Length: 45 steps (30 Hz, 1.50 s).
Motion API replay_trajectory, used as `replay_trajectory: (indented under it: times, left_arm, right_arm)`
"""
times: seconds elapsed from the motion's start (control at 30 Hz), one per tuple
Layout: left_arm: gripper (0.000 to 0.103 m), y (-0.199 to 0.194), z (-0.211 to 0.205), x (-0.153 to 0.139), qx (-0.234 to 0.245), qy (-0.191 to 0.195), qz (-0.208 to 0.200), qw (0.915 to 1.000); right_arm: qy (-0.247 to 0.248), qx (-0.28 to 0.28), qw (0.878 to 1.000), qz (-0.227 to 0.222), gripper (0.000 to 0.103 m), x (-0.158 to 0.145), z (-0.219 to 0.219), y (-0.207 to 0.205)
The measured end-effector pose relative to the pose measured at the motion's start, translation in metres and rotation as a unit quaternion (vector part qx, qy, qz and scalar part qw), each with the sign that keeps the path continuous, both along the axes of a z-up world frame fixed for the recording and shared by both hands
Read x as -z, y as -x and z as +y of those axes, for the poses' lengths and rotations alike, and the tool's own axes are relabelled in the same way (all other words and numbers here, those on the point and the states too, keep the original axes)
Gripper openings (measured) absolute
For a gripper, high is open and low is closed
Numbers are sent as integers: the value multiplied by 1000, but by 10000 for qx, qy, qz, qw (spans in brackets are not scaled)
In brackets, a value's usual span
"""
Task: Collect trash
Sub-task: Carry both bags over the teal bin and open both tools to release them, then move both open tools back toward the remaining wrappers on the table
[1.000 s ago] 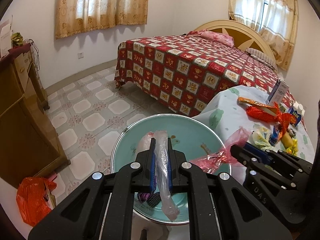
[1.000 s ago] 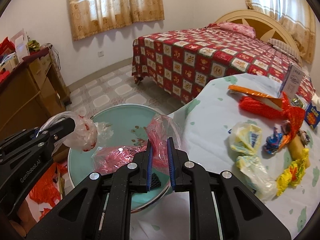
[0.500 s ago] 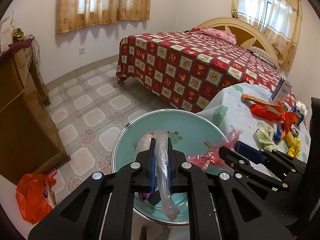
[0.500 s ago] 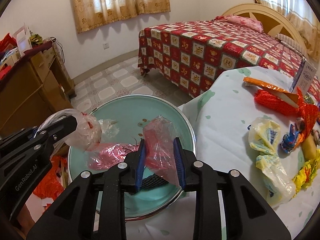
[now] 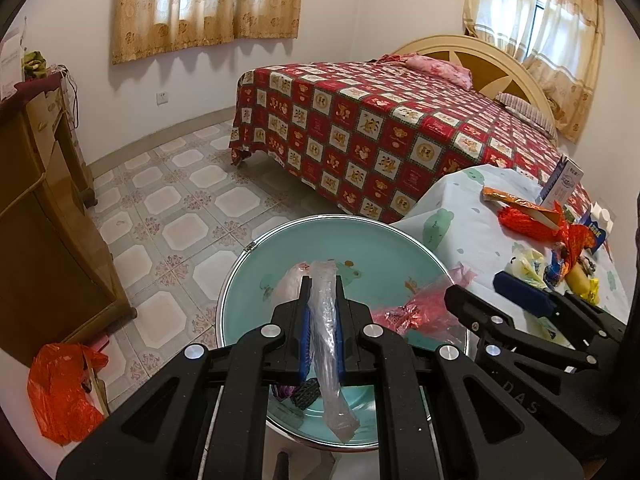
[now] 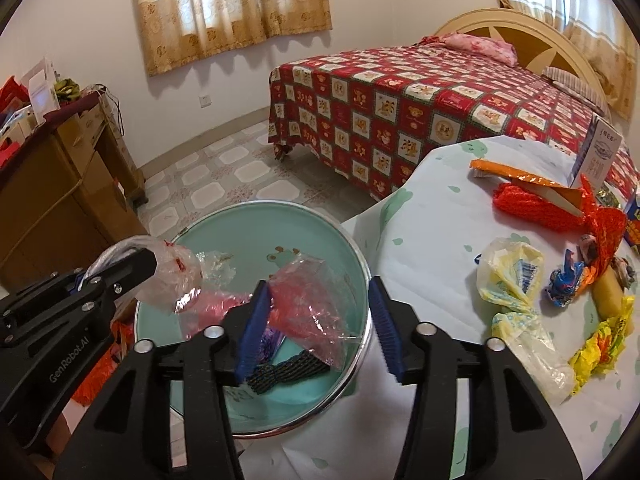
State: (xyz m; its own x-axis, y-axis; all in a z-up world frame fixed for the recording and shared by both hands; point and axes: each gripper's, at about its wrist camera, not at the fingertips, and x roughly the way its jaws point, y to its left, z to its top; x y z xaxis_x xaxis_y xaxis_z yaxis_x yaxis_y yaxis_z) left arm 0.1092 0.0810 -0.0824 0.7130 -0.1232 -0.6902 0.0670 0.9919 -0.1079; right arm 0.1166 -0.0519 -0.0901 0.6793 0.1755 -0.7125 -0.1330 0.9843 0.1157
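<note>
A teal basin [image 5: 360, 240] stands below both grippers, at the edge of the table. My left gripper [image 5: 323, 316] is shut on a clear plastic bag [image 5: 330, 360], held over the basin. From the right wrist view the left gripper [image 6: 140, 260] shows the same bag's bulging end [image 6: 176, 280]. My right gripper [image 6: 318, 292] has its jaws opening over the basin [image 6: 256, 240]. A crumpled pink plastic bag [image 6: 308, 304] lies loose between them, leaning on the left pad and sagging into the basin. A black mesh piece [image 6: 288, 368] lies on the basin's bottom.
The table [image 6: 432, 240] with a white patterned cloth carries more trash: a yellow bag [image 6: 512, 276], a red net [image 6: 532, 208], bright wrappers [image 6: 568, 280] and a carton [image 6: 600, 152]. A bed [image 6: 420, 100], a wooden cabinet [image 5: 40, 200] and an orange bag [image 5: 60, 392] on the floor surround it.
The right gripper's jaws have spread apart and let go of the pink bag, which sinks toward the basin. The left gripper still grips the clear bag in the same place.
</note>
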Motion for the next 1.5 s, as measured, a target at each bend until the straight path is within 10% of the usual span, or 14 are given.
replay_trajectory:
  times: [0.93, 1.13, 1.5]
  left_arm:
    - [10, -2, -10, 8, 87, -129, 95, 9998]
    - [55, 0, -9, 5, -116, -394, -36, 9992]
    - [79, 7, -8, -5, -411, -766, -362, 9956]
  right_arm:
    - [-82, 338, 9991, -260, 63, -19, -21, 6]
    - [-71, 429, 9986, -296, 63, -23, -26, 10]
    - [-38, 809, 9958, -423, 66, -27, -46, 28]
